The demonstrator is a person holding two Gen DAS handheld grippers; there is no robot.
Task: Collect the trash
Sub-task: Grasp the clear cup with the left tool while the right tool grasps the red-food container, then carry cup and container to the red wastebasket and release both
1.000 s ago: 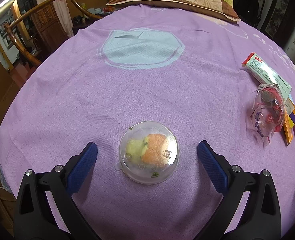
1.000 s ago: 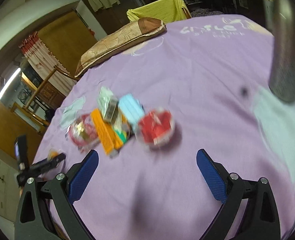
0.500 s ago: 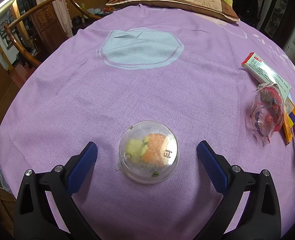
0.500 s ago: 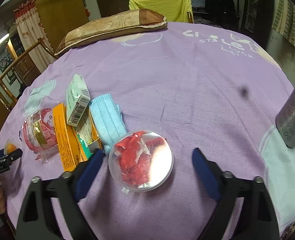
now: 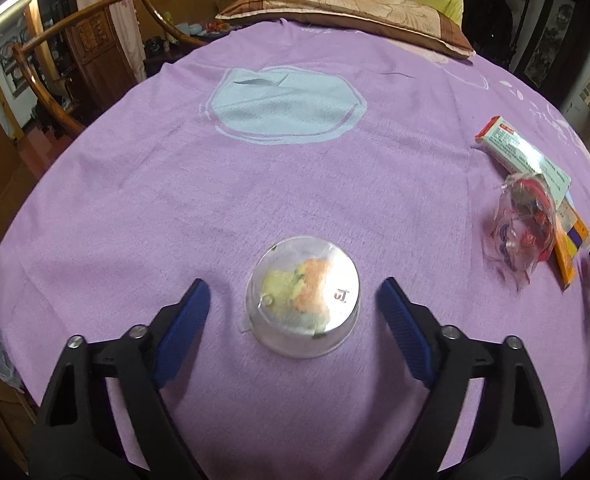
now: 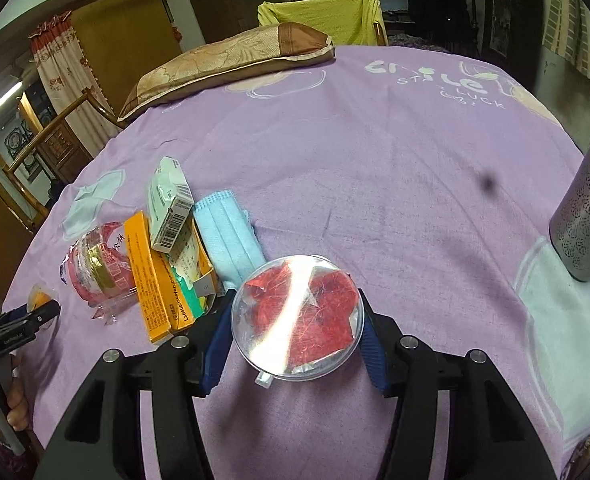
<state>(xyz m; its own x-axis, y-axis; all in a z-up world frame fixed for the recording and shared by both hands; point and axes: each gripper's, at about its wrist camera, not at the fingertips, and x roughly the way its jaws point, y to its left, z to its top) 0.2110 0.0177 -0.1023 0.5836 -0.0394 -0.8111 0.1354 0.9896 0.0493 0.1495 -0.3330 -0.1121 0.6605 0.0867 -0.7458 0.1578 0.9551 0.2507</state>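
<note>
left tongs (image 5: 293,304) closing; right tongs (image 6: 295,326) closing

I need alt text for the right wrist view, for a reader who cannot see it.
The right gripper is closing around a clear round container holding red wrapper, on a purple cloth. Boxes, a blue face mask and a wrapped jar lie to its left.

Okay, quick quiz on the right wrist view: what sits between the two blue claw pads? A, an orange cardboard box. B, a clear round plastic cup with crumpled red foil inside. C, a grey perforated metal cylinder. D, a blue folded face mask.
B: the clear round plastic cup with crumpled red foil inside lies between the closing pads of the right claw, which flank its rim on both sides.
</note>
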